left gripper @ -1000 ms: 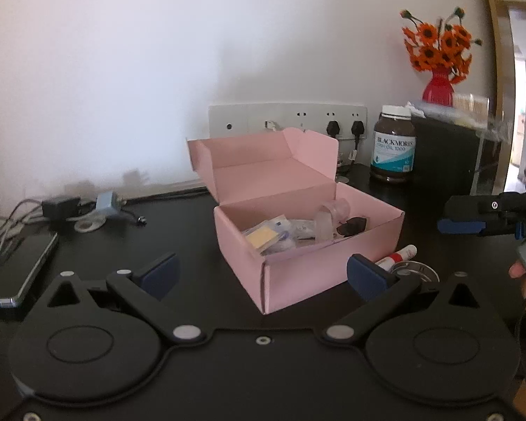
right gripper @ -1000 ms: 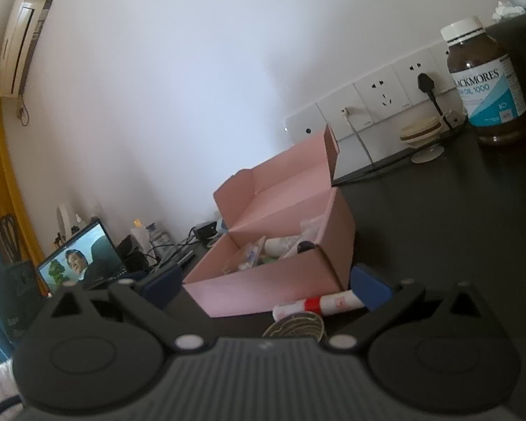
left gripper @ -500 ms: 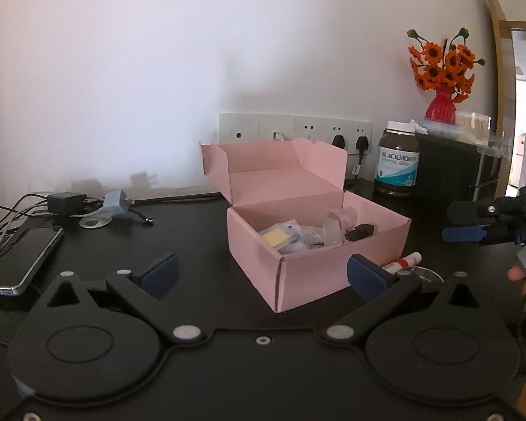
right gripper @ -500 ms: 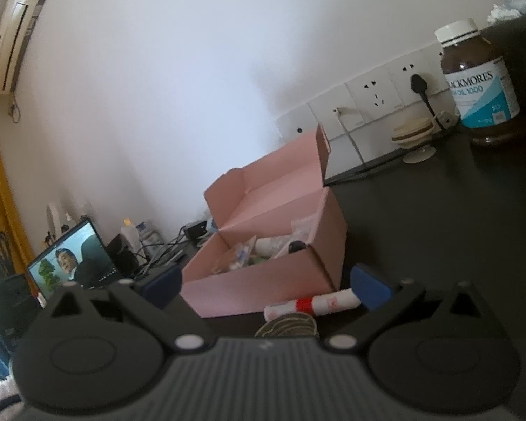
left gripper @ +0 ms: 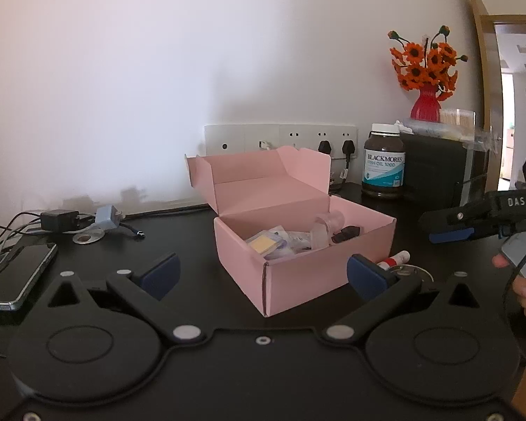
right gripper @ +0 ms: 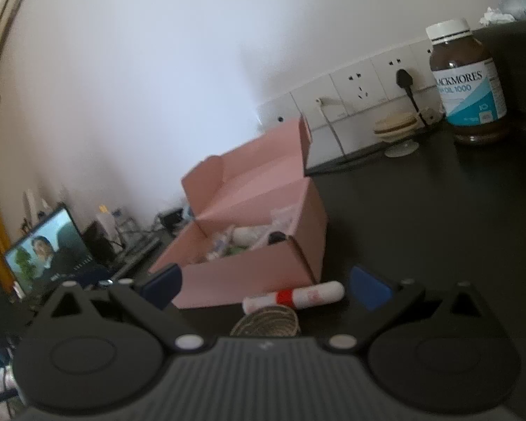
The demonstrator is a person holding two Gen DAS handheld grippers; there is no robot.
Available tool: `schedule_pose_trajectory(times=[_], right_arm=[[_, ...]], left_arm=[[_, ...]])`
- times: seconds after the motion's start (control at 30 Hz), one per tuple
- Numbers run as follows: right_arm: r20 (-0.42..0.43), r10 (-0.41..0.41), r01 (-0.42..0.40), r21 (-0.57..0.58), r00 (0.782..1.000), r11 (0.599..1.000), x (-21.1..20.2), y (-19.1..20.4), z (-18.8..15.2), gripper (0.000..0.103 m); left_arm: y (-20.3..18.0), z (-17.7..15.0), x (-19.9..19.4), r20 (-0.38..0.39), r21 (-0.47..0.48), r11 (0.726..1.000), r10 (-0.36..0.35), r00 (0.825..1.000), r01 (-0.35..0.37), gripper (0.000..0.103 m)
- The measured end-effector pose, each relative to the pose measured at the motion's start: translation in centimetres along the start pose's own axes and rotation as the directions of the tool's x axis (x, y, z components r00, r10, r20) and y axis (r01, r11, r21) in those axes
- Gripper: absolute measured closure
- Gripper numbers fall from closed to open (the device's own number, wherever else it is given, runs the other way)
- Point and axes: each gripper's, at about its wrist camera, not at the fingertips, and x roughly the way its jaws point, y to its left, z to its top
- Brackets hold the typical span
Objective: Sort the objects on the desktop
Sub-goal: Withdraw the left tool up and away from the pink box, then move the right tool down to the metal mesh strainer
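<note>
Black desk [left gripper: 179, 231] runs along a pale wall, and on it we see a pink box [left gripper: 298, 245] with its lid up, already holding small odds and ends. Our left gripper [left gripper: 259, 273] and right gripper [right gripper: 263, 286] both hang with fingers spread wide, holding nothing.

What looks left for us to sort is a white tube [right gripper: 294, 296] with a red band, lying just beside the box's outer wall, next to a round coiled thing [right gripper: 266, 322] we cannot identify.

We judge the tube likely to roll away if one finger nudges it first. Closing so near the box, we could also catch the cardboard wall and shove the box aside.

Behind stands a brown bottle [right gripper: 468, 80] reading "BLACKMORES" and "FISH OIL 1000". The right gripper's arm is marked "DAS". The tube's print is too small to read.
</note>
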Motion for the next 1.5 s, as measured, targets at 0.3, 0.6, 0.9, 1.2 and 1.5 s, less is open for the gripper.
schedule_pose_trajectory(times=[0.3,0.6,0.9,1.2,1.5], right_arm=[[-0.111,-0.049,0.038,-0.106,0.993,0.994,-0.4,1.0,0.1,0.001],[-0.188,-0.149,0.095,-0.268,0.971,0.959,-2.1,2.4,-1.1,0.001],[-0.231,-0.194,0.116,-0.313,0.953,0.943,-0.5,3.0,-1.7,0.001],[-0.228,-0.213,0.126,-0.344,0.95,0.931,2.1,4.9,-1.7,0.001],[-0.222,-0.253,0.151,-0.391,0.942,0.908,3.8,6.2,-1.8,0.002]], left_arm=[[0.1,0.0,0.1,-0.004,-0.01,1.0,-0.001,1.0,0.001,0.0],[0.1,-0.1,-0.1,-0.002,-0.005,1.0,-0.002,1.0,0.002,0.0],[0.0,-0.1,-0.1,-0.001,-0.005,1.0,-0.001,1.0,0.001,0.0],[0.3,-0.1,-0.2,0.012,-0.021,1.0,-0.018,1.0,0.018,0.0],[0.1,-0.1,-0.4,0.028,-0.009,0.999,-0.036,0.999,0.036,0.0]])
